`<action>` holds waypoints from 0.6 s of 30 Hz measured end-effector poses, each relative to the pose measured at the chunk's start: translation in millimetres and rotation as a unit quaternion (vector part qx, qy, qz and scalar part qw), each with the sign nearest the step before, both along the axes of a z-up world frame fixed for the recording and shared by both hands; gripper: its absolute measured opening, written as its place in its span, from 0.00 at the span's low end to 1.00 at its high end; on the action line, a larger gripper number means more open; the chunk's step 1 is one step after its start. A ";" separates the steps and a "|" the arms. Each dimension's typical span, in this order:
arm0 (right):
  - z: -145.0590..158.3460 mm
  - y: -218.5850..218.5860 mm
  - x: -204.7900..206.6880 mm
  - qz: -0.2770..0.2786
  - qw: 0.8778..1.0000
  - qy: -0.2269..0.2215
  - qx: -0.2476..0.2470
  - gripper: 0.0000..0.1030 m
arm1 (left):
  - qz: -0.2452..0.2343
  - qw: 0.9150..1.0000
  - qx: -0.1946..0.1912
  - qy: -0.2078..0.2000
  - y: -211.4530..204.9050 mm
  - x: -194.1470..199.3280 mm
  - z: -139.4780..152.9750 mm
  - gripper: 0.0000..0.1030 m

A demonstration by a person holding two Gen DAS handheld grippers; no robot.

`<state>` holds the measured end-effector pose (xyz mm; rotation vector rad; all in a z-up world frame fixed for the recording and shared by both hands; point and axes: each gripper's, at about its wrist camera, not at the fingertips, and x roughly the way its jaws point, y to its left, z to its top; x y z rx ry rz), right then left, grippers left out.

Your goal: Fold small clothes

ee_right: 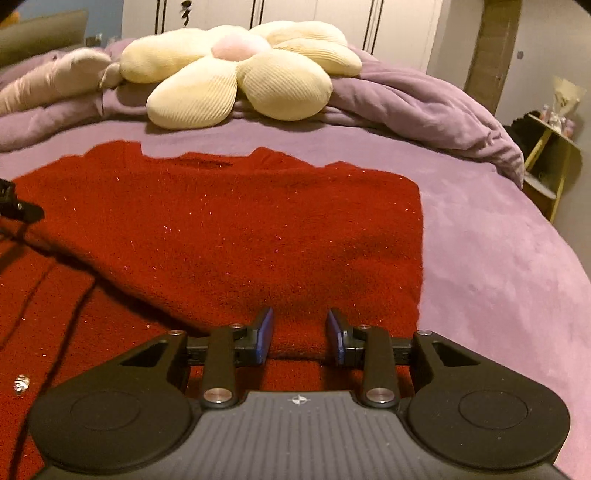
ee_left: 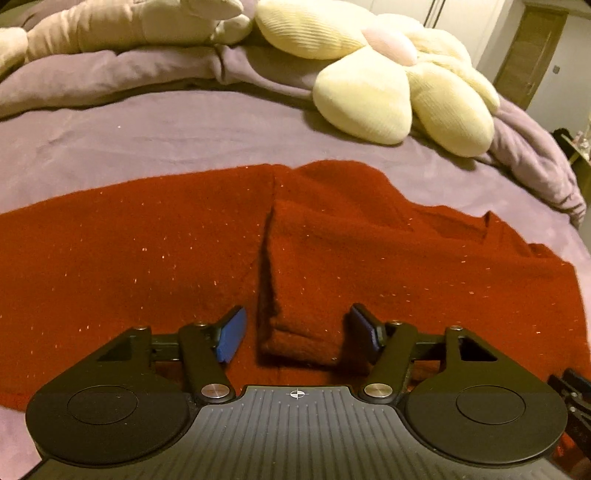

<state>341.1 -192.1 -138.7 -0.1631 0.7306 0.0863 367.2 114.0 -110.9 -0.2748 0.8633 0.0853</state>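
A red knit sweater [ee_left: 147, 258] with glitter threads lies spread on the purple bed cover [ee_left: 147, 140]. One sleeve is folded over the body, and its cuff [ee_left: 299, 336] lies between the blue pads [ee_left: 231, 334] of my left gripper [ee_left: 297, 332], which stands open with a gap on the left side. In the right wrist view the sweater [ee_right: 240, 229] has a folded edge [ee_right: 299, 339] lying between the pads [ee_right: 264, 336] of my right gripper [ee_right: 300, 334]. Its jaws stand narrow and close beside the fabric, with no visible pinch. A shiny button [ee_right: 21, 384] shows at the lower left.
A cream flower-shaped cushion [ee_left: 399, 85] and a bunched purple duvet [ee_right: 424, 103] lie at the far side of the bed. A pale plush toy [ee_left: 110, 29] sits at the back left. Beyond the bed's right edge stands a small shelf [ee_right: 550, 162], near wardrobe doors [ee_right: 314, 14].
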 end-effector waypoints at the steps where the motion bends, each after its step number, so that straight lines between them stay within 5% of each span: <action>1: -1.8 1.4 1.3 0.001 1.000 0.000 -0.004 0.30 | 0.000 1.000 0.002 0.000 0.5 1.7 -1.4 0.65; 8: -2.9 4.1 4.5 0.018 1.000 0.002 -0.018 0.33 | -0.001 1.000 0.025 -0.003 0.2 5.4 -1.7 0.71; 11: 6.3 -3.3 -6.4 0.018 1.000 0.001 0.007 0.34 | 0.031 0.999 -0.002 -0.011 15.1 -17.0 6.7 0.91; 14: 20.0 -13.5 -36.7 0.026 0.997 -0.003 0.067 0.65 | 0.053 0.997 -0.046 -0.041 47.8 -60.9 10.8 0.92; 18: 13.3 -17.4 -92.6 0.048 0.992 0.006 0.115 0.75 | 0.120 0.989 -0.066 -0.057 111.1 -125.2 7.6 0.92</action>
